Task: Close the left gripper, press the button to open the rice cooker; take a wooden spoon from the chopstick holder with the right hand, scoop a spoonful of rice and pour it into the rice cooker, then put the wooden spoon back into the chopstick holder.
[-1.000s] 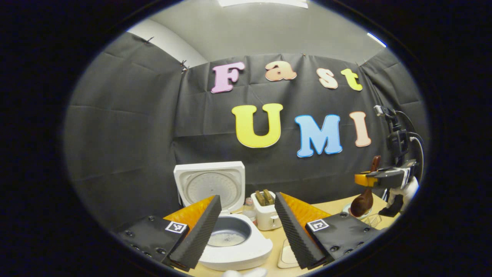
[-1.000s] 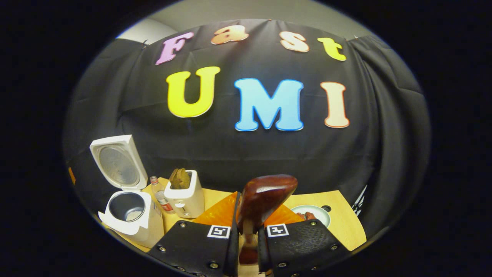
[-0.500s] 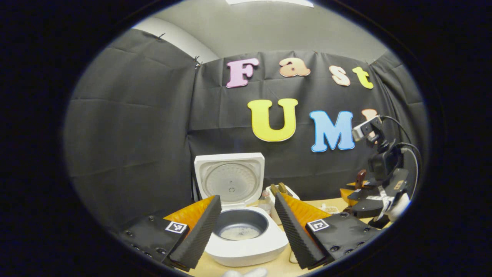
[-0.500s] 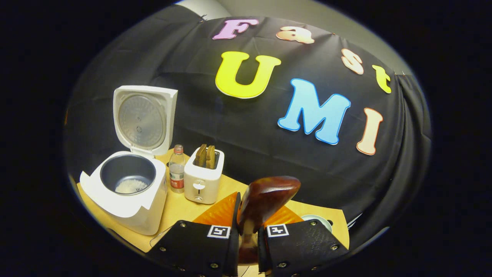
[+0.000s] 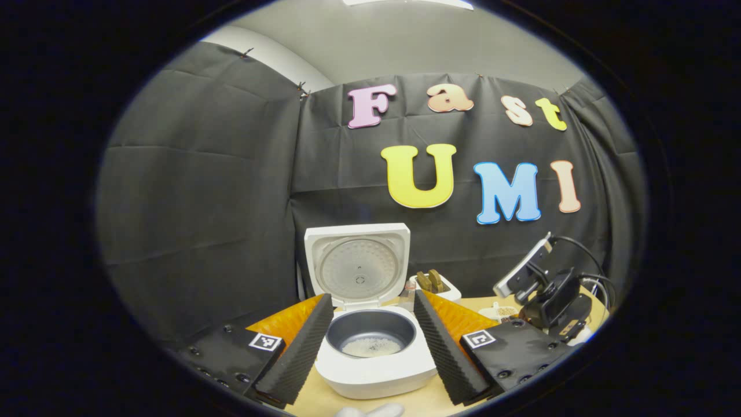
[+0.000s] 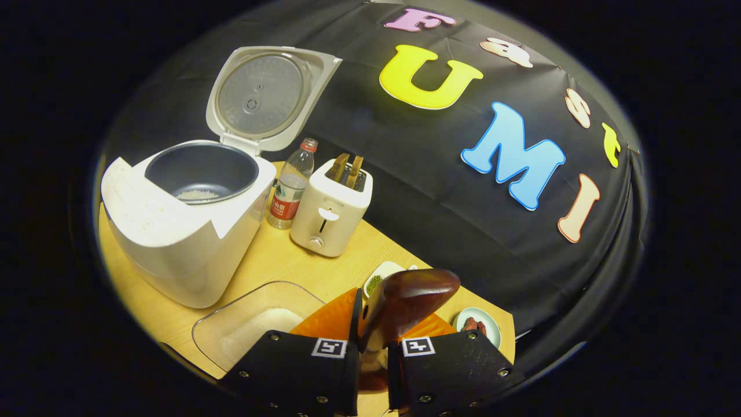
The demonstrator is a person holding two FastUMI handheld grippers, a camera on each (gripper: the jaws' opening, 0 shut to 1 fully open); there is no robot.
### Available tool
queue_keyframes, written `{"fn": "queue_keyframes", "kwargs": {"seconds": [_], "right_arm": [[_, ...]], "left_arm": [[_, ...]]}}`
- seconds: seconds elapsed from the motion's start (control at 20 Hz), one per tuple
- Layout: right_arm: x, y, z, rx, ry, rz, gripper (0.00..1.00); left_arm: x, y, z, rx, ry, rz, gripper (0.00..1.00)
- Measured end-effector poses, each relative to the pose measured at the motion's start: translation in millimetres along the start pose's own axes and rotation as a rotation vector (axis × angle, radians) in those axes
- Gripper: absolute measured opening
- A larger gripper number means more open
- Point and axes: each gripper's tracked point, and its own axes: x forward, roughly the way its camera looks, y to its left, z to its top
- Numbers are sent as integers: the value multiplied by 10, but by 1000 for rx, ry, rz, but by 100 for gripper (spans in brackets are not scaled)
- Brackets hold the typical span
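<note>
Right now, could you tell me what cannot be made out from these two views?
- Wooden spoon, right gripper view: the right gripper covers its handle, and the bowl faces away, so any load is hidden.
- Clear tray, right gripper view: its near end is cut off behind the gripper.
- Small dishes, right gripper view: contents too small to tell.
- Right gripper's fingers, left gripper view: hidden behind its camera mount.

From my right gripper view, the wooden spoon (image 6: 405, 301) handle is hidden between the gripper's fingers; I see its bowl's back only, contents unknown. Clear tray (image 6: 255, 324) cut off by the gripper body. In the left gripper view, the toaster (image 5: 440, 286) is partly hidden behind a finger (image 5: 443, 341); the small dish (image 5: 503, 311) contents are too small to tell.
</note>
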Motion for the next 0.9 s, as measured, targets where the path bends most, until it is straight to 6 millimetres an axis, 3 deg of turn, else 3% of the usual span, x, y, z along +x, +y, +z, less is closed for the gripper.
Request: {"fn": "queue_keyframes", "kwargs": {"seconds": [0.2,0.65,0.9], "right_arm": [[74,138,-272,6,57,21,21],[90,593,-283,128,94,114,21],[47,722,-239,203,108,141,21]], "left_arm": [[24,44,-49,1,8,9,98],[11,164,-81,24,22,23,95],[-1,292,-134,25,34,35,96]]}}
